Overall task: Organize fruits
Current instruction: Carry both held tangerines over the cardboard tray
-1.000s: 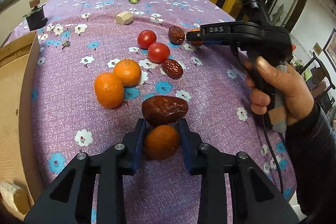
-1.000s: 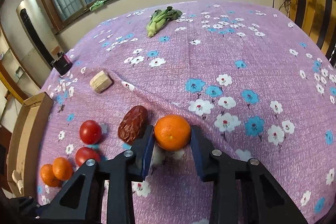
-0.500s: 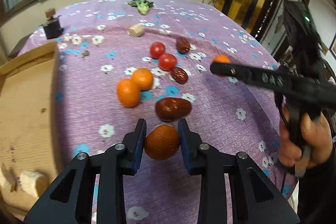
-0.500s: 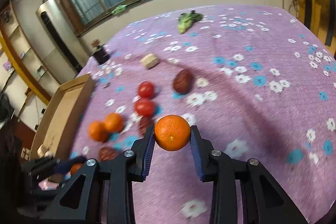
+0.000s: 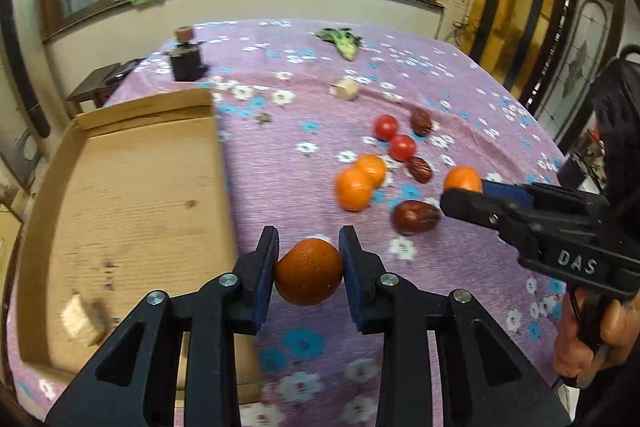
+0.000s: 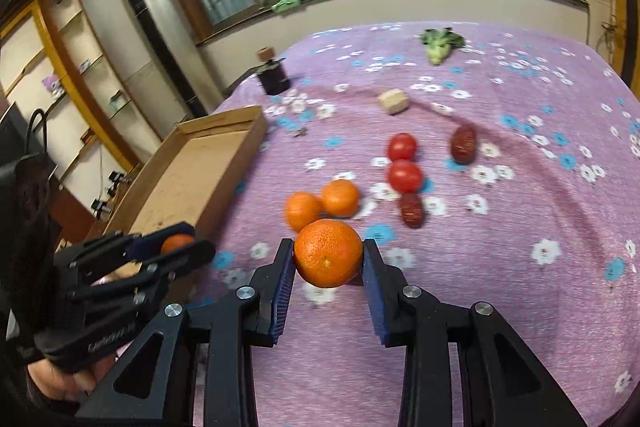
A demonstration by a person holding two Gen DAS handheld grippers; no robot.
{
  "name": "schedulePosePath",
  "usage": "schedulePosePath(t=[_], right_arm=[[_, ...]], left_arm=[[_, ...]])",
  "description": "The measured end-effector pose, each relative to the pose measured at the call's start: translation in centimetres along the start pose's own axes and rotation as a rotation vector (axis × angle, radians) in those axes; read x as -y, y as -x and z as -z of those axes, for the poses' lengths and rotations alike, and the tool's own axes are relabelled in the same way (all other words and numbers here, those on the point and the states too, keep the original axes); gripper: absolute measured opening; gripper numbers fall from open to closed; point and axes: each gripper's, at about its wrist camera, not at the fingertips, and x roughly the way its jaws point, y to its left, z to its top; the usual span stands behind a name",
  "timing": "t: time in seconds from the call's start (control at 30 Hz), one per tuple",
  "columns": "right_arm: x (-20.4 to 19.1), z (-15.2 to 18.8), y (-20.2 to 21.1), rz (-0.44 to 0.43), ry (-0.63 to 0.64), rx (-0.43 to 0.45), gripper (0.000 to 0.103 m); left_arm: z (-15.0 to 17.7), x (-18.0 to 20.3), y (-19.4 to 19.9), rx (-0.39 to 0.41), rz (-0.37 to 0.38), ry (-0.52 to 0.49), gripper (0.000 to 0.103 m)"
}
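**Both tools loaded, heading for the tray**

Left tool point(image 5: 308, 255): clamped on a dark orange point(image 5: 309, 277), carried clear of the cloth. Right tool point(image 6: 327, 269): clamped on a brighter orange point(image 6: 328, 253), also in the air. In my judgement both fruits are held off the surface because they are bound for the cardboard tray point(image 5: 120, 195), which sits at about 9 o'clock from the left tool.

From the left tool, the fruit pile lies at 1 to 2 o'clock on the counter point(image 5: 304, 187), under its purple flowered cloth. The fruit there lies loosely by kind, which suits the sorting.

Count on the cloth, right view:
- oranges point(image 6: 322, 205): two, touching
- tomatoes point(image 6: 404, 161): two, just beside each other
- dates: two seen here point(image 6: 464, 143); a third, larger one point(image 5: 414, 217) shows in the left view

Total oranges: four, two of them gripped.

The tray holds only a pale block point(image 5: 80, 319) near its close corner. A similar block point(image 6: 394, 101), a leafy vegetable point(image 6: 440, 45) and a dark jar point(image 6: 273, 75) sit apart at 12 o'clock.
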Motion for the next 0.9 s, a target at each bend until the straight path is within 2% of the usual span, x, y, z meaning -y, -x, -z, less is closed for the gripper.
schedulePosePath(t=[0.37,0.9], right_arm=[[-4.5,-0.1,-0.9,-0.039,0.072,-0.021,0.034],[-7.7,-0.6,-2.4,-0.068,0.128,-0.043,0.034]], left_arm=[[0.2,-3.9,1.2,0.034,-0.068,0.069,0.029],[0.5,-7.0,1.9,0.045,-0.092,0.117,0.029]])
